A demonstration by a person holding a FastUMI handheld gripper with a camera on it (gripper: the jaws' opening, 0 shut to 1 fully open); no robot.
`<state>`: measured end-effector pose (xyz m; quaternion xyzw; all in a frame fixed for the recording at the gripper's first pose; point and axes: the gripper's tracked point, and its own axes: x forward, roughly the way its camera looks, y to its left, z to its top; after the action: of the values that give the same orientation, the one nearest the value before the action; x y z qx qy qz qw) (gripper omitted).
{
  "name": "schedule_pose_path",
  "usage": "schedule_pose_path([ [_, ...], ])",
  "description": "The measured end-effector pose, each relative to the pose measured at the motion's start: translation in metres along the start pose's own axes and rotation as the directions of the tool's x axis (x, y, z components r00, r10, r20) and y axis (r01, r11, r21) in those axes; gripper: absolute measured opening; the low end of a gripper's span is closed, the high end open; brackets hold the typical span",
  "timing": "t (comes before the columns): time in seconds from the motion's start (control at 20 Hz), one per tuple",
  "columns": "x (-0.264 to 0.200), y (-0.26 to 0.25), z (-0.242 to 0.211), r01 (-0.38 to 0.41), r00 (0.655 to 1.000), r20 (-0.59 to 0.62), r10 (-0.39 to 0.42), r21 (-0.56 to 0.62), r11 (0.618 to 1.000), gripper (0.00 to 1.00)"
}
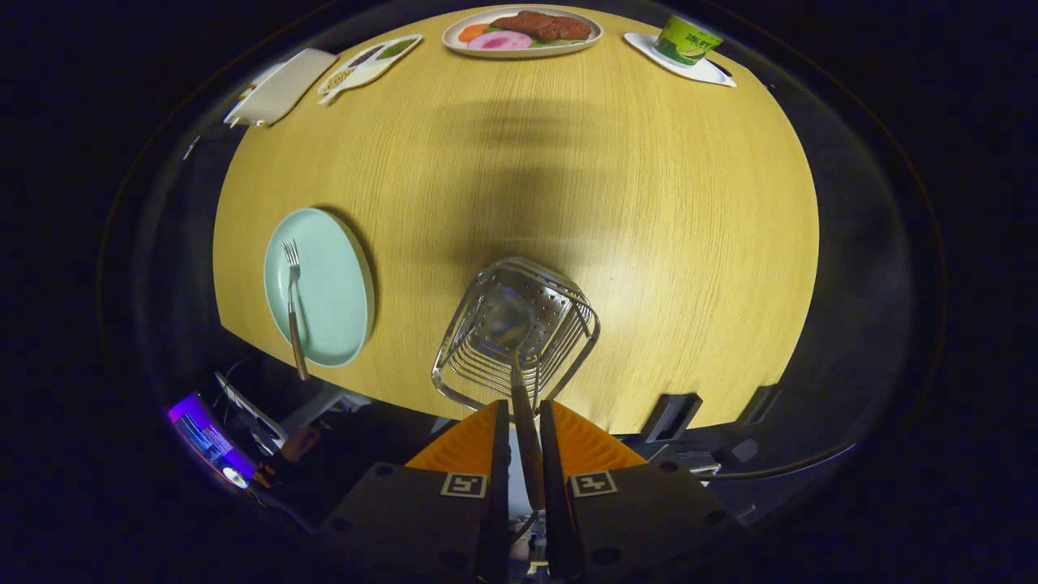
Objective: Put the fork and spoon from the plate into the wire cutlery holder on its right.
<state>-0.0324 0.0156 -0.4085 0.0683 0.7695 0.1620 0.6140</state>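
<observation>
One spoon (523, 405) is clamped upright in gripper (525, 426), bowl end already inside wire holder (516, 332) just ahead; fork (293, 304) lies w/ its plate (332, 284) off to left.

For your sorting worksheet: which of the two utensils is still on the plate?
The fork lies on the mint-green plate; the spoon is clamped in the gripper, its bowl inside the wire cutlery holder.

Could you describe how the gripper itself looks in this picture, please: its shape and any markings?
The gripper has two wedge-shaped fingers with ribbed sloping faces, narrowing toward the tips. Behind them sit two blocky, flat-topped bodies with round screw holes. Each body carries a small square black-and-white marker near its inner edge.
</observation>
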Motion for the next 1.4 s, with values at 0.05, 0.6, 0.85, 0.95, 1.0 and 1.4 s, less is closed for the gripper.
schedule_pose_path([
  [0.05, -0.007, 0.001, 0.003, -0.017, 0.998, 0.057, 0.016, 0.016, 1.000, 0.23],
  [0.6, -0.062, 0.139, 0.005, -0.176, 0.823, 0.529, 0.208, -0.111, 0.978, 0.26],
  [0.85, -0.016, 0.222, 0.003, -0.201, 0.822, 0.505, 0.263, -0.175, 0.964, 0.26],
  [0.95, 0.009, 0.243, 0.008, -0.177, 0.829, 0.501, 0.247, -0.184, 0.967, 0.26],
  [1.0, 0.023, 0.252, 0.009, -0.166, 0.837, 0.492, 0.239, -0.189, 0.968, 0.26],
  [1.4, 0.093, 0.289, 0.012, -0.102, 0.886, 0.429, 0.176, -0.190, 0.976, 0.26],
])
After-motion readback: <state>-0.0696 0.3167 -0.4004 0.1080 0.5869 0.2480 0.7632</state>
